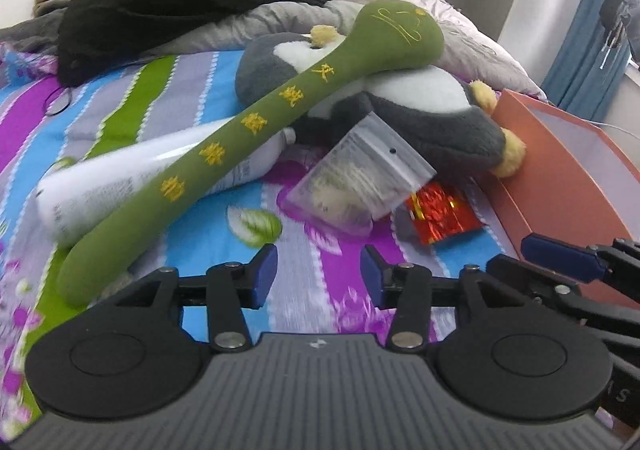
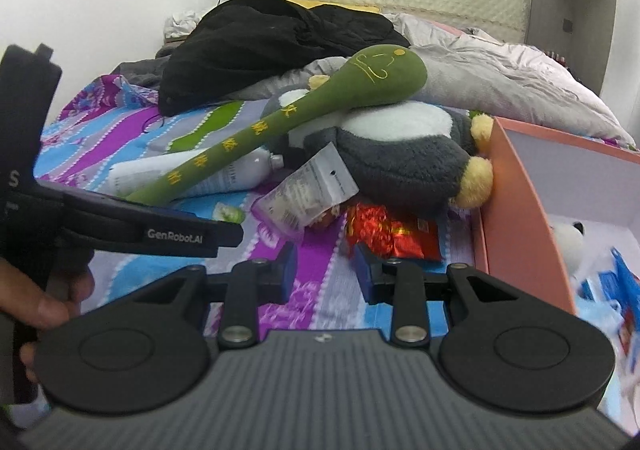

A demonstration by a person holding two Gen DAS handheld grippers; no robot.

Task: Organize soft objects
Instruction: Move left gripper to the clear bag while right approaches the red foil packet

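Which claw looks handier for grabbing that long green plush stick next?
Probably the left claw: open and empty, with the green plush stick's near end just beside its left finger. The right claw, also open, faces the red foil packet instead.

Green plush mallet point(image 1: 256, 130) lies across grey penguin plush point(image 1: 420, 118).
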